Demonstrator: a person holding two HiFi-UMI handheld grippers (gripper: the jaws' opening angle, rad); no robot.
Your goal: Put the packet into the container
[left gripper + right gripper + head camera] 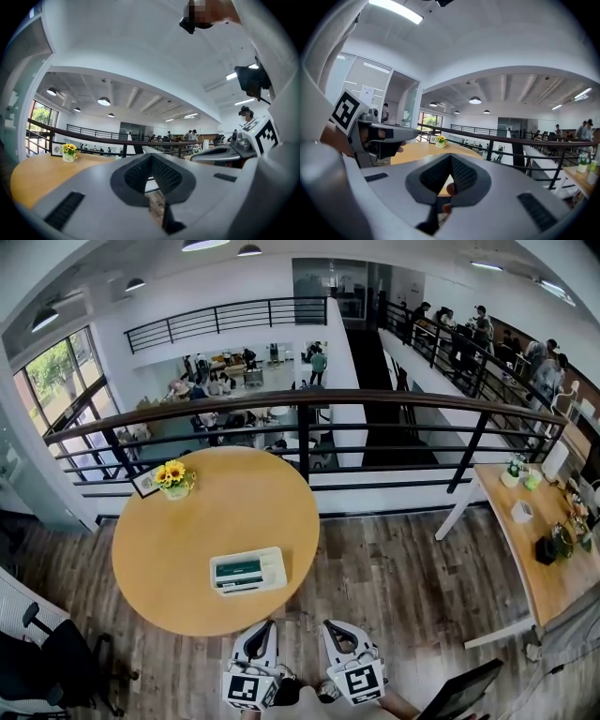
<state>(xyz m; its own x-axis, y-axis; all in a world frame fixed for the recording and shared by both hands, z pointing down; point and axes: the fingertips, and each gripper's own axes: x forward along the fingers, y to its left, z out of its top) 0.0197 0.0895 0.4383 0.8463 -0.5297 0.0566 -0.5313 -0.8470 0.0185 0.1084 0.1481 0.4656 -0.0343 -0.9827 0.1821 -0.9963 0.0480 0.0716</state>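
A white container [272, 567] sits near the front edge of the round wooden table [178, 540]. A green and white packet [238, 573] lies in its left part. My left gripper [269, 624] and right gripper [328, 624] hang side by side just in front of the table edge, both pointing toward the container. Each has its jaws together with nothing between them. In the left gripper view the left gripper [151, 157] points over the tabletop; the container is hidden behind its jaws. The right gripper [451, 157] points across the table too.
A small pot of yellow flowers [175, 479] and a picture frame [144, 485] stand at the table's far left edge. A black railing [309, 399] runs behind it. A long table [525, 559] with bottles stands at the right, and a black chair [56, 662] at the lower left.
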